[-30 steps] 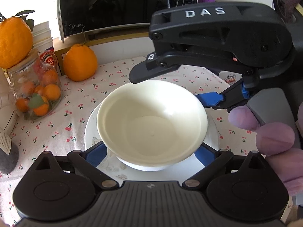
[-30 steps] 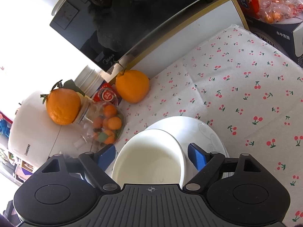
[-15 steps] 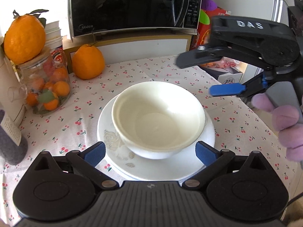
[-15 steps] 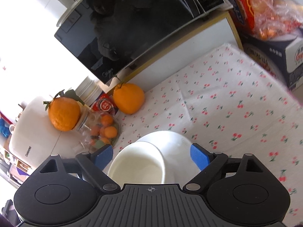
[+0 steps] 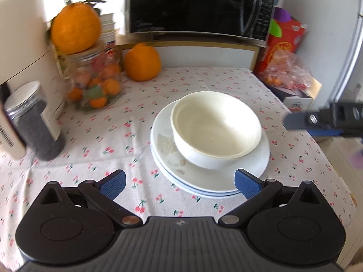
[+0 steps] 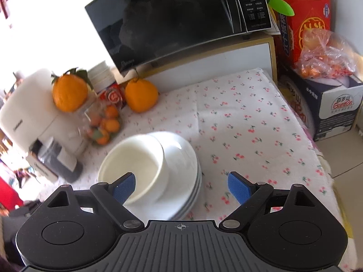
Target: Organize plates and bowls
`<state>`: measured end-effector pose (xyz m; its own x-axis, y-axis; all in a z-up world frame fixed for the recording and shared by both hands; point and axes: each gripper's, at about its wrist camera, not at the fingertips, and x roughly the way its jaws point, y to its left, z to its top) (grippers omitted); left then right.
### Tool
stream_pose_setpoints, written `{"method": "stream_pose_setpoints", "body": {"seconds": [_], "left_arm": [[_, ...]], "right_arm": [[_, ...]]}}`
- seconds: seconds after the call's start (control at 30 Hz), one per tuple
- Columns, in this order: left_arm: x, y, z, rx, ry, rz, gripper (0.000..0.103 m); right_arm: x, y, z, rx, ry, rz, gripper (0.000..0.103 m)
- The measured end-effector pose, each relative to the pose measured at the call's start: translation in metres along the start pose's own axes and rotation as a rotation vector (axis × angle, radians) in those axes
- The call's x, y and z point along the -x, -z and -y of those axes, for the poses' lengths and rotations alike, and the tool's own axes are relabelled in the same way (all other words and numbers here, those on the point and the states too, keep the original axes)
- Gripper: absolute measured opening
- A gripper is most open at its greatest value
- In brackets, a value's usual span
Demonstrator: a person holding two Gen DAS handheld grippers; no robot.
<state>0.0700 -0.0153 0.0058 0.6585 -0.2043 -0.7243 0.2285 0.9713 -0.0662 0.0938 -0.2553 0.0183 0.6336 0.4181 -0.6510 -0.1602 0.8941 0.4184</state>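
A white bowl (image 5: 215,129) sits tilted on a stack of white plates (image 5: 211,181) in the middle of the cherry-print tablecloth. My left gripper (image 5: 179,184) is open, drawn back above the near rim of the plates with nothing between its blue pads. In the right wrist view the same bowl (image 6: 133,165) and plates (image 6: 183,170) lie below and to the left. My right gripper (image 6: 181,187) stands open and holds nothing. Its tip (image 5: 317,122) shows at the right edge of the left wrist view, well clear of the bowl.
A glass jar of small oranges (image 5: 95,83) with a big orange on top (image 5: 74,27), another orange (image 5: 143,62), a dark jar (image 5: 34,122) and a white appliance (image 5: 25,45) stand at the left. A microwave (image 5: 195,6) sits behind. Boxes and bagged fruit (image 6: 322,54) stand at the right.
Both grippers have pulled back and up from the bowl, which stays on the plates. The right gripper has swung off to the right of the left wrist view.
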Motion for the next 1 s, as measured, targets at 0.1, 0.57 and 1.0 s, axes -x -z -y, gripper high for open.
{"method": "stream_pose_setpoints", "body": {"seconds": [0.1,0.57,1.0], "left_arm": [[0.004,0.002,0.001,0.021,-0.028,-0.016,0.102],[0.025,0.009,0.009,0.079,-0.190,-0.015,0.103],[0.021,0.012,0.008,0.121,-0.291,-0.075,0.103]], "right_arm": [[0.010,0.006,-0.005,0.008,0.055,0.005,0.090],[0.033,0.034,-0.028,0.013,0.222,0.018,0.091],[0.007,0.059,-0.046,0.062,0.337,-0.069,0.094]]}}
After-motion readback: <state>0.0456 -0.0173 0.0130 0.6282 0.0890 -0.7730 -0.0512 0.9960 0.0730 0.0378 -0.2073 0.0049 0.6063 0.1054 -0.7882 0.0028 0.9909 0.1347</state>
